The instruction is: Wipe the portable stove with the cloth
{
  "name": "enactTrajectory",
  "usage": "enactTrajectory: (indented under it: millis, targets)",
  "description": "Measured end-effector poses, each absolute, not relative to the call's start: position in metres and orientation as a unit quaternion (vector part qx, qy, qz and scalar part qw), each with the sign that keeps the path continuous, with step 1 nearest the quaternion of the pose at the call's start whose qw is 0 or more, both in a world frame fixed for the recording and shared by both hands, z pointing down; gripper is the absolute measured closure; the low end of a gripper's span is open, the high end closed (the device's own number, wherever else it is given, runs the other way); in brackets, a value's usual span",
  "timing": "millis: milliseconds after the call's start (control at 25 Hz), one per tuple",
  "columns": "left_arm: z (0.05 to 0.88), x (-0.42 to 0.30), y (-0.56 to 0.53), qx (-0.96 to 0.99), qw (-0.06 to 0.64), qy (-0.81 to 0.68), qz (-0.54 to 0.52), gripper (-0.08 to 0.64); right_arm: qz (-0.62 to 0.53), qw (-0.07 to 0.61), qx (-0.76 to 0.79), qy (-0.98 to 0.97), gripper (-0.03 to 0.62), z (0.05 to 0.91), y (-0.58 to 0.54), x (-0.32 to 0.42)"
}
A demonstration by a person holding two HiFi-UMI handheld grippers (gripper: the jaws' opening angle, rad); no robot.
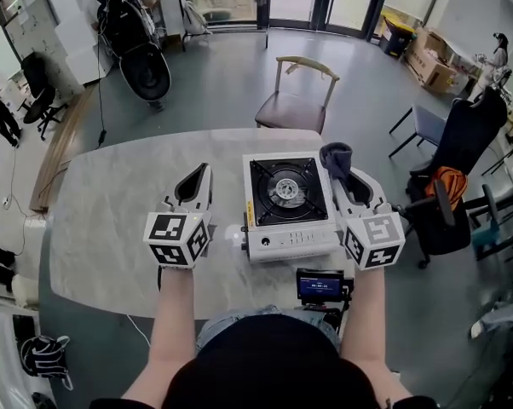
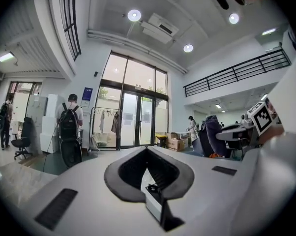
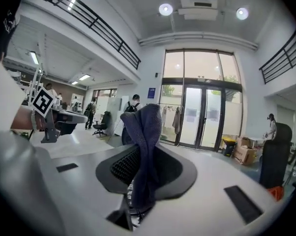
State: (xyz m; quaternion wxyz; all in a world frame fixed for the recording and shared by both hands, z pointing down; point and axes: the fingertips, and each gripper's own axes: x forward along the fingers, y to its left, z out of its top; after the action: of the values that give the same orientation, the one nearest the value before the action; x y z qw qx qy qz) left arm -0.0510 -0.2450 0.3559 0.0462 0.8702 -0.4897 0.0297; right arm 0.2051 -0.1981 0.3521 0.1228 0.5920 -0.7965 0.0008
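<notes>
The white portable stove (image 1: 286, 203), with a black top and round burner, sits on the marble table (image 1: 112, 220) in front of me. My right gripper (image 1: 342, 174) hovers at the stove's right edge, shut on a dark blue cloth (image 1: 336, 155) that sticks up from its jaws. In the right gripper view the cloth (image 3: 144, 132) stands upright between the pads of the right gripper (image 3: 146, 154). My left gripper (image 1: 204, 171) is held left of the stove, shut and holding nothing. The left gripper (image 2: 147, 151) points up and out into the room.
A small screen device (image 1: 319, 286) sits at the table's near edge. A wooden chair (image 1: 295, 107) stands behind the table, a black office chair (image 1: 448, 186) to the right, a black stroller (image 1: 141, 58) at far left.
</notes>
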Motion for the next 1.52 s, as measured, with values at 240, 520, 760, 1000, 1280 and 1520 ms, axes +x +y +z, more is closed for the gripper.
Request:
enactTrajectory:
  millis: [240,520,760,1000,1280,1520]
  targets:
    - [0.327,-0.043,-0.249,0.872,-0.015,-0.488,0.022,0.549,-0.006,0.094,0.617,-0.781,0.500,0.349,-0.190,0.223]
    - [0.289,-0.044,-0.241,0.852,-0.084,-0.516,-0.026,0.548,-0.003,0.060,0.648,-0.760,0.500,0.342,-0.184,0.244]
    - [0.290,-0.038,-0.240,0.857,-0.082,-0.508,-0.022,0.548,-0.016,0.057,0.654,-0.754,0.500,0.338,-0.181,0.248]
    - [0.291,-0.033,-0.238,0.863,-0.079,-0.499,-0.019,0.549,-0.027,0.067,0.649,-0.758,0.500,0.334,-0.182,0.247]
    - [0.292,-0.035,-0.239,0.864,-0.073,-0.498,-0.015,0.549,-0.032,0.079,0.641,-0.763,0.500,0.336,-0.183,0.241]
    - [0.297,-0.035,-0.237,0.868,-0.066,-0.492,-0.006,0.549,-0.039,0.095,0.635,-0.765,0.500,0.338,-0.183,0.238]
